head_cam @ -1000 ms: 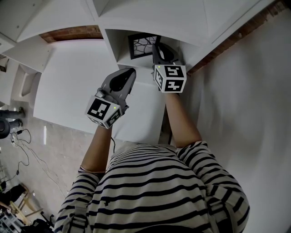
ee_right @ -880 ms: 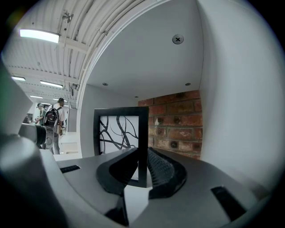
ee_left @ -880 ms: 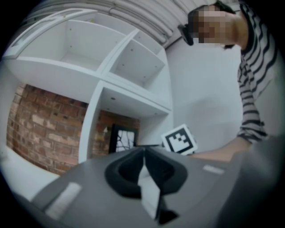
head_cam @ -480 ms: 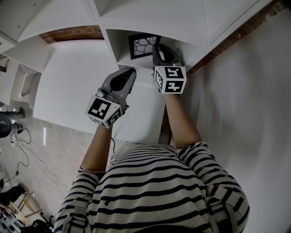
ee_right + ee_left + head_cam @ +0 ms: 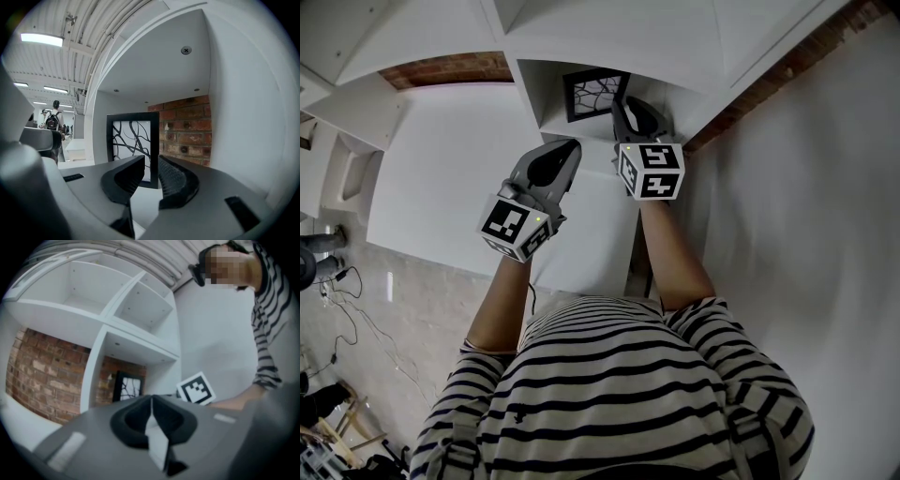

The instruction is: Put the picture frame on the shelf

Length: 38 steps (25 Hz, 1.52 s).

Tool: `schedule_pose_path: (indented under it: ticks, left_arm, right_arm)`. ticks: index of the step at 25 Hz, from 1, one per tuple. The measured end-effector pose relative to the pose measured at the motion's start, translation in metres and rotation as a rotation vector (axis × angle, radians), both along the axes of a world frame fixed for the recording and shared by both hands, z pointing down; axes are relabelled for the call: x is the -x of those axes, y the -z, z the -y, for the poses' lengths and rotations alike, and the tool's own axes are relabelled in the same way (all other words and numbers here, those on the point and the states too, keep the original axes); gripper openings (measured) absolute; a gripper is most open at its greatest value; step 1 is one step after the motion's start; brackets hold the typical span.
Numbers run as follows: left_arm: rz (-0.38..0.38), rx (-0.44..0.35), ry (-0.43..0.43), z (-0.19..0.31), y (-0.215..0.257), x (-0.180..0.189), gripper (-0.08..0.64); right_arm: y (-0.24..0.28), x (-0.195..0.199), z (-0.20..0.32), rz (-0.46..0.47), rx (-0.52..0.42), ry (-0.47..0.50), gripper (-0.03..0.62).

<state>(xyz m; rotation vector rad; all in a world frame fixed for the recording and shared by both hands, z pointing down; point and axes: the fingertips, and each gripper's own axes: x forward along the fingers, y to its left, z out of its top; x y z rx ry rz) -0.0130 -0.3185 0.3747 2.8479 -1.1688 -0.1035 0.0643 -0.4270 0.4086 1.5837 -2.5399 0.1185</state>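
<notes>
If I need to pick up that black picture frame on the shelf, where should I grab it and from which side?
Probably its right upright bar, coming in through the compartment's open front. The picture frame stands upright facing out, that bar is thin enough to pinch, and the right gripper, jaws apart, is lined up with it.
</notes>
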Motion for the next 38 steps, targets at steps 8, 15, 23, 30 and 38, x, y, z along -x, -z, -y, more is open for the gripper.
schedule_pose_path:
  ticks: [8,15,23,30,38]
  left_arm:
    - [-0.037,0.009,0.001,-0.003,0.003,0.002,0.017]
    - [-0.06,0.016,0.002,-0.008,0.002,0.006,0.017]
    - [-0.06,0.018,-0.027,-0.016,0.004,0.002,0.017]
    - [-0.063,0.019,-0.044,-0.024,0.003,-0.003,0.017]
    - [-0.071,0.011,-0.081,-0.03,0.008,-0.015,0.017]
  right_arm:
    - [0.011,0.007,-0.034,0.114,0.015,0.079,0.063]
    - [0.025,0.013,-0.069,0.191,-0.005,0.159,0.061]
    - [0.033,0.022,-0.109,0.241,-0.005,0.291,0.032]
    - [0.043,0.021,-0.129,0.234,-0.033,0.328,0.009]
    - [0.055,0.024,-0.141,0.216,-0.059,0.35,0.008]
